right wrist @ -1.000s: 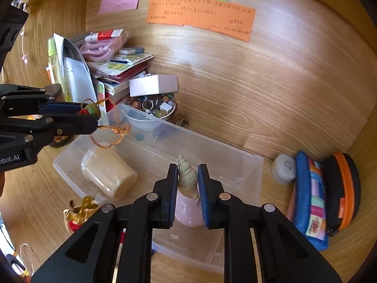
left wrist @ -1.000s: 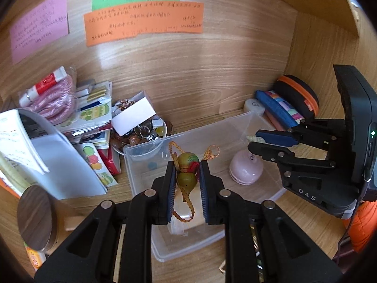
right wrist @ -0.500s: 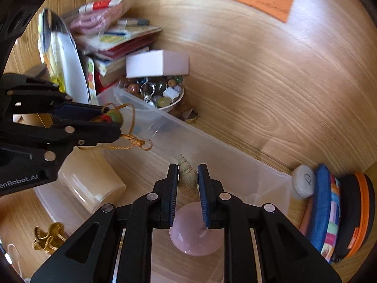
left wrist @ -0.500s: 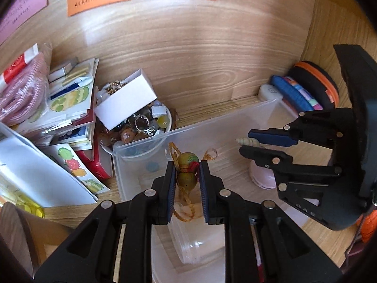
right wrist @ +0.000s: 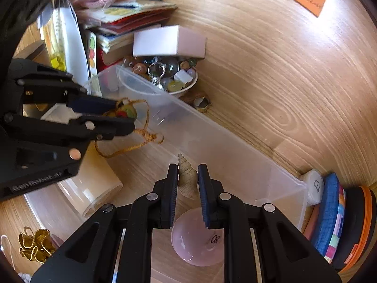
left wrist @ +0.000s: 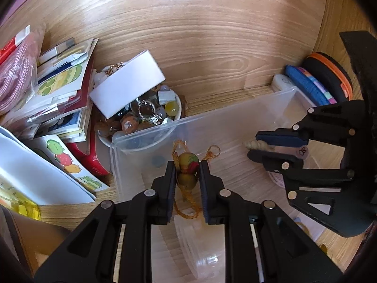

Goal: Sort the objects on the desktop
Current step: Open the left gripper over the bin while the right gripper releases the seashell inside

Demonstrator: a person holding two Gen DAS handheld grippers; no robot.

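My left gripper (left wrist: 187,165) is shut on a painted gourd charm (left wrist: 187,165) with a gold cord, held inside the clear plastic bin (left wrist: 212,120); it also shows in the right wrist view (right wrist: 124,113). My right gripper (right wrist: 187,167) is shut on a pale spiral seashell (right wrist: 187,176), held over the bin above a pink dome (right wrist: 198,243). In the left wrist view the right gripper (left wrist: 253,147) and the shell (left wrist: 255,145) are at the right. A translucent cup (right wrist: 89,188) lies in the bin.
A bowl of beads and trinkets (left wrist: 143,115) with a white box (left wrist: 128,85) on it stands behind the bin. Stacked booklets (left wrist: 63,89) are at the left. Pencil cases (right wrist: 334,217) and a white round case (right wrist: 314,186) stand at the right. A gold ribbon (right wrist: 35,245) lies in front.
Both grippers have moved forward and down into the bin, each keeping its hold. The wall notes have slid out of view.
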